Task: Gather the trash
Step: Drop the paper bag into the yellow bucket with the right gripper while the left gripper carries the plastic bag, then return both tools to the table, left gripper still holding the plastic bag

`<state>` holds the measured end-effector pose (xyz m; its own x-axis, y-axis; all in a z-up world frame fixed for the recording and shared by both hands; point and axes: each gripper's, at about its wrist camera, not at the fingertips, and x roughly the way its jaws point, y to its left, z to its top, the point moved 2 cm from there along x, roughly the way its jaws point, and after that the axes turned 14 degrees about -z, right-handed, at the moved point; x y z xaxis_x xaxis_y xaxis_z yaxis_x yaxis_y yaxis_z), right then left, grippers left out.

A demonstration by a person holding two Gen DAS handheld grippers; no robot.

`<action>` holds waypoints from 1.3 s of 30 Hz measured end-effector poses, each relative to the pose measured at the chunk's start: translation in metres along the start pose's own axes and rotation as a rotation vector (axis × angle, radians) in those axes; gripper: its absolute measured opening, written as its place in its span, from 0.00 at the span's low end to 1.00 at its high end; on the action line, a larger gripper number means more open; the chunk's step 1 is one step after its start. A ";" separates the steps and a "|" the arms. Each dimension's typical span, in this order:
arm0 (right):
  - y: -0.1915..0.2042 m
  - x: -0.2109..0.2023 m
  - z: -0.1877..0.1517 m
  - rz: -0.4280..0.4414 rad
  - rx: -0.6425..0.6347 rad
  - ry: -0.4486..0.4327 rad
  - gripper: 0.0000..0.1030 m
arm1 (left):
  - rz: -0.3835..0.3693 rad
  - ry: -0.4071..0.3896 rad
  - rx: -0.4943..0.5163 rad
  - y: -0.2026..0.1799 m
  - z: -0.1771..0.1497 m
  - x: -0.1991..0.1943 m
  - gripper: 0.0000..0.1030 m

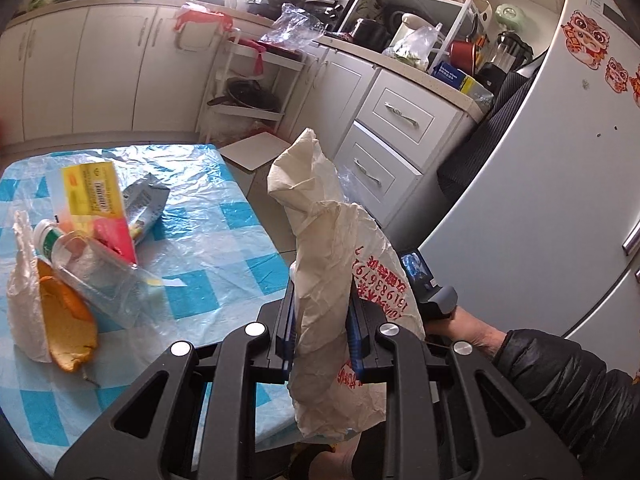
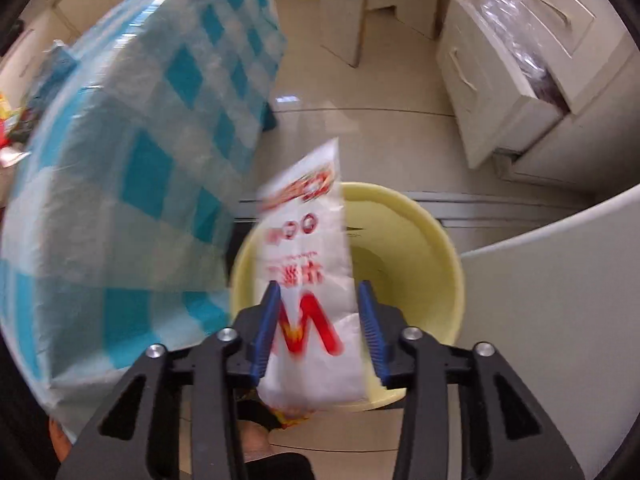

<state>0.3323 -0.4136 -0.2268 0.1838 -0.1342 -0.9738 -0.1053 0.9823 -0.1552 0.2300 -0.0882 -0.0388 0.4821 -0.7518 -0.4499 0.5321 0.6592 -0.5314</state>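
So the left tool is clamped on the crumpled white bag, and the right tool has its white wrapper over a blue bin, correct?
Not quite: the bin is pale yellow, not blue, as the right wrist view shows. The blue there is the checked table cover. The rest holds: the left tool is clamped on the crumpled white bag, and the right tool has its white wrapper over the bin.

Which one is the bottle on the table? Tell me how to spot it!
Look at the table with the blue-and-white checked cloth. Near its left end is a pile of rubbish, and the clear plastic bottle lies tilted there between an orange peel and a yellow box. It alone is see-through, with a white cap.
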 end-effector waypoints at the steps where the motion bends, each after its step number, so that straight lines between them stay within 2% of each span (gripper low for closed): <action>1: -0.005 0.000 0.000 0.004 0.028 0.007 0.41 | 0.004 0.012 0.001 -0.001 0.000 0.010 0.19; 4: -0.024 -0.018 0.001 -0.040 0.102 -0.052 0.47 | 0.010 0.047 0.012 0.000 -0.002 0.034 0.19; 6: -0.036 -0.044 0.001 -0.078 0.153 -0.142 0.61 | 0.019 0.074 0.024 0.000 -0.005 0.054 0.19; 8: -0.049 -0.073 0.002 -0.108 0.207 -0.248 0.67 | 0.029 0.104 0.022 0.002 -0.009 0.074 0.19; 11: -0.067 -0.118 0.001 -0.147 0.302 -0.420 0.73 | 0.050 0.152 0.013 0.002 -0.015 0.104 0.19; 16: -0.080 -0.165 0.002 -0.181 0.383 -0.636 0.78 | 0.063 0.227 0.041 -0.015 -0.024 0.154 0.20; 18: -0.080 -0.181 -0.001 -0.194 0.403 -0.702 0.84 | 0.083 0.265 0.040 -0.018 -0.029 0.180 0.20; 21: -0.082 -0.194 -0.003 -0.191 0.424 -0.763 0.85 | 0.118 0.350 0.024 -0.020 -0.039 0.225 0.21; 24: -0.088 -0.194 -0.003 -0.177 0.438 -0.769 0.86 | 0.145 0.432 -0.003 -0.020 -0.049 0.261 0.36; 25: -0.089 -0.195 -0.002 -0.175 0.439 -0.763 0.86 | 0.161 0.459 -0.009 -0.020 -0.051 0.270 0.49; 26: -0.090 -0.193 0.000 -0.173 0.441 -0.757 0.86 | 0.181 0.478 -0.011 -0.020 -0.054 0.277 0.53; 29: -0.091 -0.193 0.000 -0.171 0.444 -0.751 0.86 | 0.191 0.487 0.002 -0.027 -0.054 0.279 0.58; 32: -0.090 -0.195 -0.003 -0.170 0.444 -0.752 0.86 | 0.210 0.458 0.030 -0.033 -0.050 0.261 0.67; 35: -0.085 -0.196 -0.004 -0.173 0.441 -0.755 0.88 | 0.251 0.409 0.065 -0.039 -0.044 0.231 0.73; 39: -0.074 -0.208 -0.014 -0.162 0.449 -0.782 0.89 | 0.324 0.319 0.095 -0.041 -0.037 0.169 0.80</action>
<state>0.2883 -0.4606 -0.0146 0.7897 -0.3090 -0.5299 0.3397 0.9396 -0.0416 0.2641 -0.2431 -0.1200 0.4038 -0.4647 -0.7880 0.4580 0.8483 -0.2655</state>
